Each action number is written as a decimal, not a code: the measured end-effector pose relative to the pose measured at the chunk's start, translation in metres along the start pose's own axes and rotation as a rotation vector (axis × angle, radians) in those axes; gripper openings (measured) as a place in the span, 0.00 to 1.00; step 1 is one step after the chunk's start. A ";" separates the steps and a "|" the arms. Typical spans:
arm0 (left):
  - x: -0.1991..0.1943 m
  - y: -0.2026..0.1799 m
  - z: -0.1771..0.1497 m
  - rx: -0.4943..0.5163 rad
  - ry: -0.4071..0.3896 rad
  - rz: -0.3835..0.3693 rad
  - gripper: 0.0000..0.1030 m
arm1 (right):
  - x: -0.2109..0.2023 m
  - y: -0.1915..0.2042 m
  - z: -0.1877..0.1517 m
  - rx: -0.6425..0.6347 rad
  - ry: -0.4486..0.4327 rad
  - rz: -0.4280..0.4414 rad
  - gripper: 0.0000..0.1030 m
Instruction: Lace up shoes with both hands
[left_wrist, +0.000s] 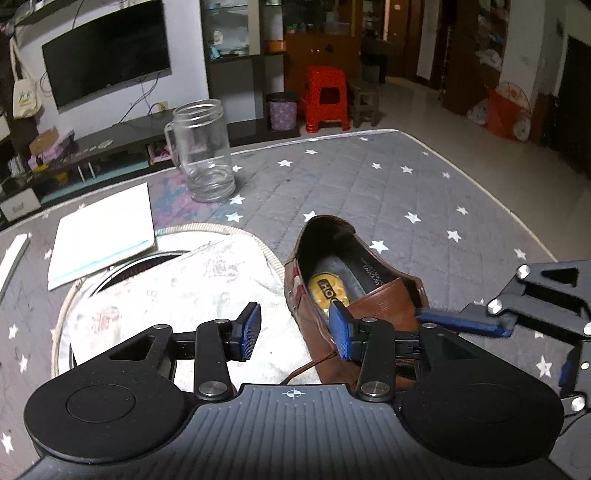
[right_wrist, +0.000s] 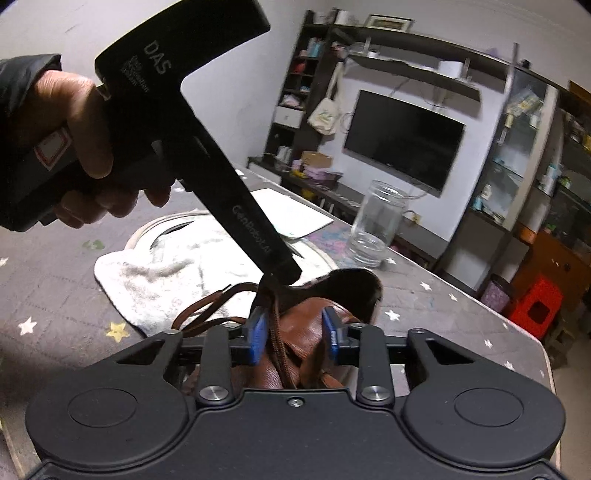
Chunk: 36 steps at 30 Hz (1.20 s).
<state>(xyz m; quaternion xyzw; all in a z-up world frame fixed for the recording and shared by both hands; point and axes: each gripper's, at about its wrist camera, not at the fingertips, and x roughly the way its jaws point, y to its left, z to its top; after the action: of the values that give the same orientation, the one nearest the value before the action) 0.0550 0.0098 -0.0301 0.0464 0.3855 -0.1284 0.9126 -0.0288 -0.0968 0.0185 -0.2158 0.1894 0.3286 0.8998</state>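
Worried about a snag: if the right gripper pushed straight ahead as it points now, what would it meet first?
Most likely the brown laces running up between the open fingers of the right gripper, with the shoe leather just behind them. Depth is unclear, so the shoe may already be touching.

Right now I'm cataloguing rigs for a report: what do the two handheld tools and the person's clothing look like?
Both are matte black with two round housings, silver bolts and blue ribbed pads. The left tool bears a small crosshair mark. In the right tool's view, the other's long black body reads "DAS" and "CenRobot.AI"; the hand gripping it shows a dark sleeve.
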 end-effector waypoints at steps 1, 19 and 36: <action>0.000 0.001 0.000 -0.004 -0.001 -0.004 0.42 | 0.003 0.001 0.001 -0.009 0.004 0.005 0.23; -0.001 0.007 -0.004 -0.042 -0.018 -0.024 0.43 | 0.034 0.014 0.007 -0.150 0.036 0.015 0.02; 0.000 0.000 -0.005 -0.025 -0.038 -0.007 0.45 | -0.064 0.009 -0.001 -0.393 -0.110 -0.478 0.02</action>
<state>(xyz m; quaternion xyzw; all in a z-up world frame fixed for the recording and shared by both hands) 0.0515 0.0112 -0.0335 0.0313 0.3696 -0.1277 0.9199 -0.0808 -0.1238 0.0464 -0.4058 0.0175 0.1494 0.9015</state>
